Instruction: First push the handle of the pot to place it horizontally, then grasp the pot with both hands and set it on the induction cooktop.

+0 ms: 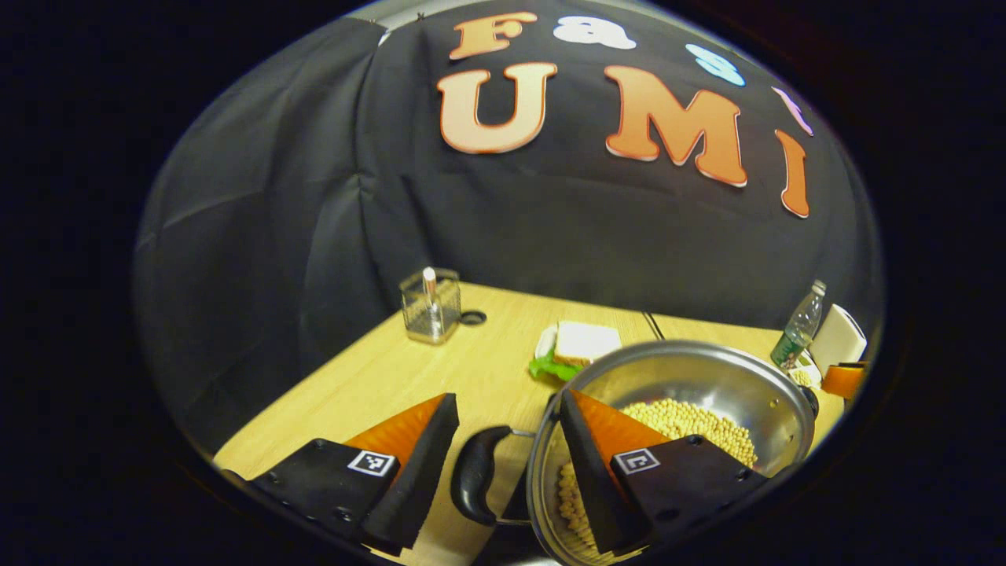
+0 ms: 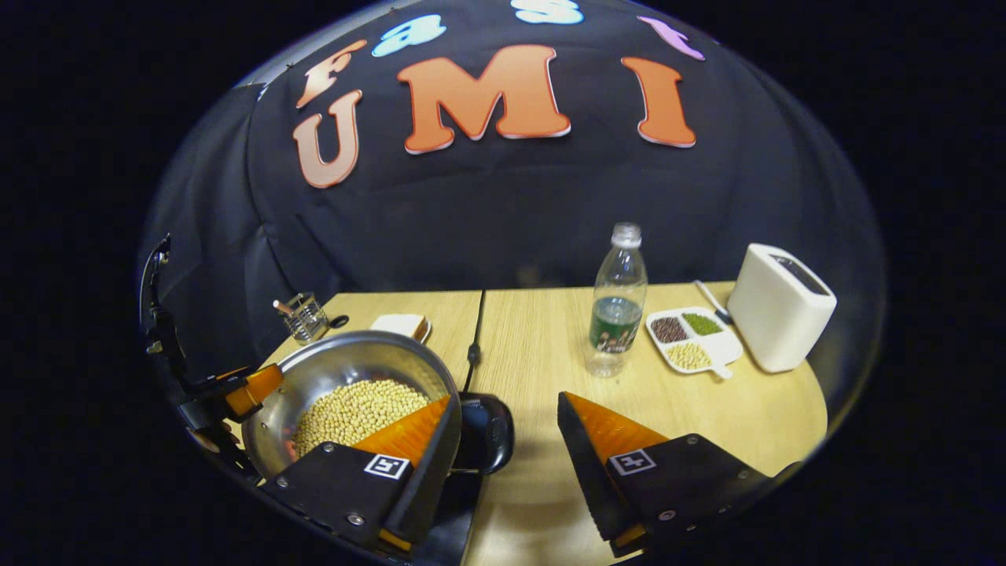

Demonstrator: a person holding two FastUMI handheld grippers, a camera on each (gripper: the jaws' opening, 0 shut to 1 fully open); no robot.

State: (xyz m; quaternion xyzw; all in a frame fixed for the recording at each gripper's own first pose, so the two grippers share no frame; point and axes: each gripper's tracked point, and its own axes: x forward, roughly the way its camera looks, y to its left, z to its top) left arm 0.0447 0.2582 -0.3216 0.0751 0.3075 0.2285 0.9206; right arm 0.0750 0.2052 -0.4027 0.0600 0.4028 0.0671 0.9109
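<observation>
Steel pot [image 2: 338, 369] holds pale beans [image 2: 357, 410].

Pot [image 2: 354, 393] holds beans [image 2: 357, 413]; bottle [image 2: 618, 303] stands left of toaster [image 2: 778, 318].

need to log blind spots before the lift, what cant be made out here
- Induction cooktop: no sure sight of it.
- Pot underside: hidden by its own wall, both views.
- Left gripper: contact with the pot handle unclear.
- Right gripper: near handle partly behind a finger.

Open table ahead of my right gripper [image 2: 507, 464]

Bottle [image 2: 618, 303] at one o'clock, tray [image 2: 707, 350] and toaster [image 2: 780, 306] at two; pot [image 2: 346, 377] at ten.
</observation>
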